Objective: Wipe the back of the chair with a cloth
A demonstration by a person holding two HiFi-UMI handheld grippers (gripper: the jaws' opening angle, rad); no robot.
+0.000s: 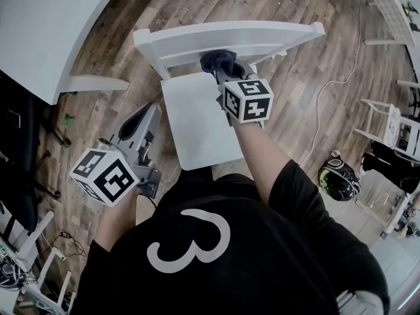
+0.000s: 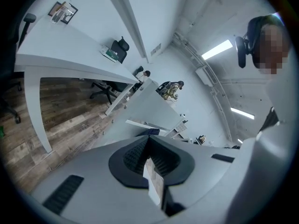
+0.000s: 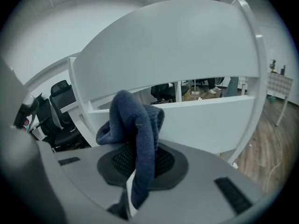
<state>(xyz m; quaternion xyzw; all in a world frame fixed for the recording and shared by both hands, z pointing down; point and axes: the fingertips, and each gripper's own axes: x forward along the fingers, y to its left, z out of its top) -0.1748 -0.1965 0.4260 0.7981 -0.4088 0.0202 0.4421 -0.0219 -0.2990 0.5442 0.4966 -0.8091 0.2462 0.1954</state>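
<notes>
A white wooden chair stands in front of me, its backrest [image 1: 230,37] on the far side of the seat [image 1: 197,120]. My right gripper [image 1: 225,69] is shut on a dark blue cloth [image 1: 218,59], bunched against the inner face of the backrest just above the seat. In the right gripper view the cloth [image 3: 135,125] hangs out of the jaws of the right gripper [image 3: 140,160], close to the lower rail [image 3: 205,120] under the broad top rail [image 3: 177,50]. My left gripper [image 1: 148,112] is shut and holds nothing. It hovers over the floor, left of the seat. The left gripper [image 2: 149,143] points up across the room.
A white desk [image 1: 46,25] fills the upper left, with a black office chair [image 1: 13,136] beside it. On the wooden floor at right lie a white cable [image 1: 328,90] and a dark helmet [image 1: 338,179]. White racks [image 1: 394,126] stand at the right edge.
</notes>
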